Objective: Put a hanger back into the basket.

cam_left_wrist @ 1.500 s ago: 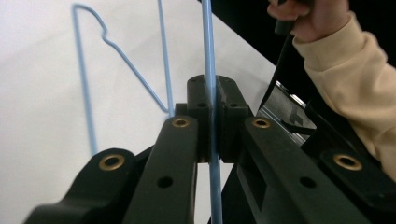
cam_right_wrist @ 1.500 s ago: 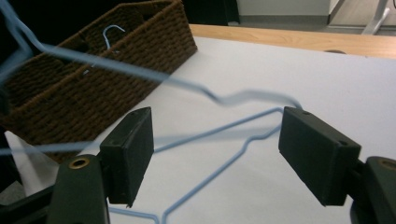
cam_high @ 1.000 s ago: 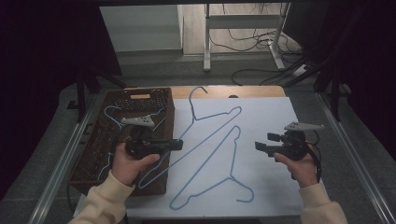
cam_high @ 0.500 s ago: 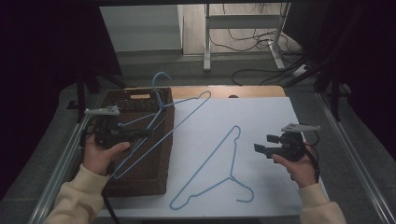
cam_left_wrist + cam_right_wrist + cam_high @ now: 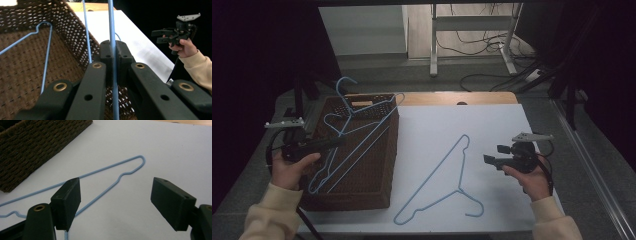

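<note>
Hangers are being gathered into the wicker basket (image 5: 362, 165) at the left of the table. The left gripper (image 5: 332, 143) has its jaws pinched tight on the wire of a blue wire hanger (image 5: 357, 127), which hangs tilted over the basket, its hook rising past the far rim and its lower end down near the basket's near left side. In the left gripper view that wire (image 5: 113, 75) runs straight up between the closed jaws, and another blue hanger (image 5: 46, 57) already lies on the basket floor. A second loose hanger (image 5: 447, 175) lies flat on the white sheet (image 5: 502, 130), between the basket and the right gripper (image 5: 489, 160), which hovers just right of it with jaws spread wide and nothing between them.

The step in hand looks like stowing the carried hanger. The next move would call for lowering it until it sits inside the walls, then letting go; the hook overhanging the far rim could catch. After that the right gripper seems best placed for the hanger on the sheet.
</note>
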`<state>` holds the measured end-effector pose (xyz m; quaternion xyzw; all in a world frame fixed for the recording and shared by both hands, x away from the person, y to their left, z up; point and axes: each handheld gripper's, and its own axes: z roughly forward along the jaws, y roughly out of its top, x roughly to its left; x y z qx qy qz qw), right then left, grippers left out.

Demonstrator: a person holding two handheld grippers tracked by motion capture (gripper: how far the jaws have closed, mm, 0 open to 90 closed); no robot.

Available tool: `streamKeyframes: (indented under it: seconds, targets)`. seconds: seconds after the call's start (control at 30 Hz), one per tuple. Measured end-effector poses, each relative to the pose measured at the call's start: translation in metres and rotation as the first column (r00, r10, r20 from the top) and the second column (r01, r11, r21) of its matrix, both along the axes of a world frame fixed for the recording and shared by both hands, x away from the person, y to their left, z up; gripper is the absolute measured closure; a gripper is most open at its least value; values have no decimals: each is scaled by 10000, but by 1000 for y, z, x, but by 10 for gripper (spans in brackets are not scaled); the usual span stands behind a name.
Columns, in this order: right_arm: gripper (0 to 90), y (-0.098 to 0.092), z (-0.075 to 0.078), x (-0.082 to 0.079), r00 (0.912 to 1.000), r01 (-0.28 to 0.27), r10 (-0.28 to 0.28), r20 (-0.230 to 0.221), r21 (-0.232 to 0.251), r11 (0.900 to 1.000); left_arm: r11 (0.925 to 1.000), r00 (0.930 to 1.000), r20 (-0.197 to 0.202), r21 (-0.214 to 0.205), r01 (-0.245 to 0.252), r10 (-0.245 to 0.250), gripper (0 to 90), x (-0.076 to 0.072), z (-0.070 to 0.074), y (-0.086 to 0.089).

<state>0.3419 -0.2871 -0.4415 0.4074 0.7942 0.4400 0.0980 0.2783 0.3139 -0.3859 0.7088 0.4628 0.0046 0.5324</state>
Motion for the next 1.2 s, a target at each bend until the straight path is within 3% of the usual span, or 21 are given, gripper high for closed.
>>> streamKeyframes:
  seconds: [0.43, 0.87, 1.2]
  targets:
    - [245, 0, -1, 0, 10000, -1, 1, -31, -69, 10000, 9954, 9947, -379, 48, -957, 958, 864, 3, -21, 32]
    - [245, 0, -2, 1, 10000, -14, 14, -48, -89, 10000, 9966, 9952, -745, 569, -598, 639, 864, 18, -34, 22]
    - [245, -1, -2, 0, 10000, -8, 8, -32, -96, 10000, 9948, 9892, -1370, 938, -396, 523, 863, 30, -50, 17]
